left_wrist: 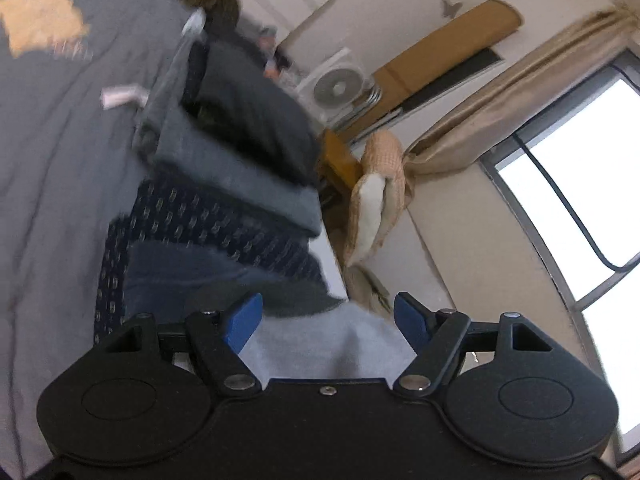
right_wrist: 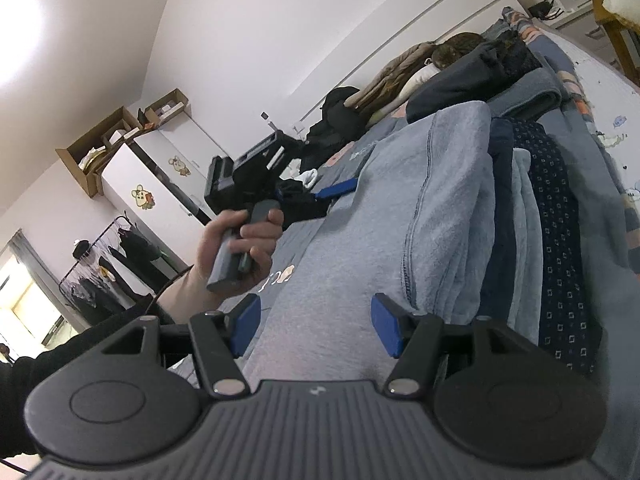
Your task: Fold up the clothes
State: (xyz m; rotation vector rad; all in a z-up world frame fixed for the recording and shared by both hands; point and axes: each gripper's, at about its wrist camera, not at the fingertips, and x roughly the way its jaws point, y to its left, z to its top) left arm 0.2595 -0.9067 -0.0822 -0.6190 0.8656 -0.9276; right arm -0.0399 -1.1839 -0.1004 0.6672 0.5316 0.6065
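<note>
A light grey sweatshirt (right_wrist: pixel 400 208) lies folded on the bed, its thick folded edge toward the stack at the right. My right gripper (right_wrist: pixel 316 328) hovers open over its near end, and the blue pads do not press on the cloth. Farther along the sweatshirt, a hand (right_wrist: pixel 236 248) holds my left gripper (right_wrist: pixel 334 192) beside the garment's left edge. In the left wrist view my left gripper (left_wrist: pixel 328 326) is open, with the same pale cloth (left_wrist: pixel 320 344) showing below and between its fingers.
Folded clothes line the bed's edge: a navy patterned piece (left_wrist: pixel 208 220), a grey one (left_wrist: pixel 224 168) and a dark bundle (left_wrist: pixel 256 108). Grey bedding (left_wrist: pixel 52 160) spreads left. A fan (left_wrist: pixel 338 88), a chair with a beige towel (left_wrist: pixel 380 184) and a window (left_wrist: pixel 580 184) stand beyond the bed.
</note>
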